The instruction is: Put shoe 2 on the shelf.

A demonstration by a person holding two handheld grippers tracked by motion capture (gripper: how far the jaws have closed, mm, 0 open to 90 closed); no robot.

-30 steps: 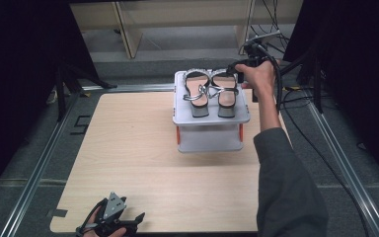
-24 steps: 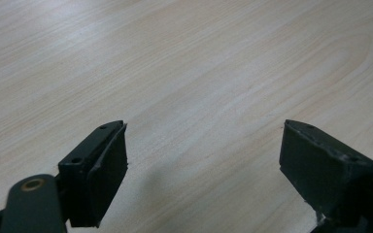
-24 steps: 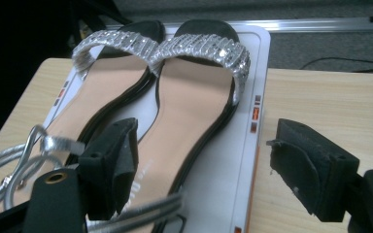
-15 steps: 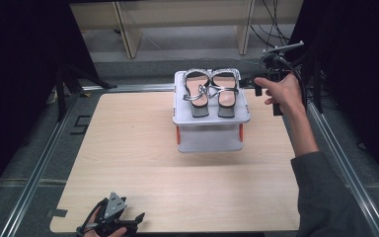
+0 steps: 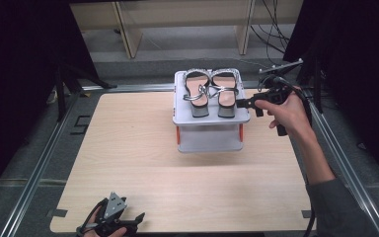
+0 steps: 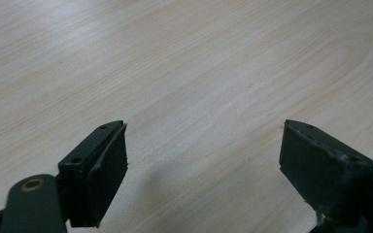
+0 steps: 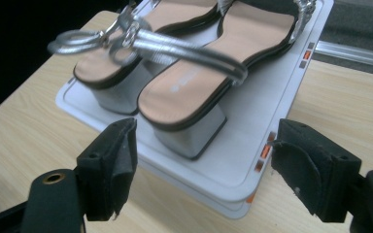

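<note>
A pair of silver block-heel sandals (image 5: 212, 93) stands side by side on top of a white two-level rack (image 5: 208, 120) at the back middle of the wooden table. My right gripper (image 5: 244, 104) hovers just right of the rack and points left at the nearer sandal's heel. In the right gripper view that sandal (image 7: 189, 92) lies straight ahead, and my right gripper (image 7: 206, 133) is open with nothing touching its pads. My left gripper (image 5: 134, 221) rests at the table's front left corner. In the left gripper view it (image 6: 204, 128) is open over bare wood.
The pale wooden table (image 5: 128, 148) has metal rails (image 5: 39, 168) along both sides. Wooden shelving legs (image 5: 128, 29) and loose cables (image 5: 271, 29) stand behind it. Dark curtains hang at left and right. A cable trails from the right gripper past the person's sleeve (image 5: 335, 207).
The right hand has carried its gripper from above the sandals out to the right, then down beside the rack, with the jaws turned toward the shoes. The left gripper has stayed put.
</note>
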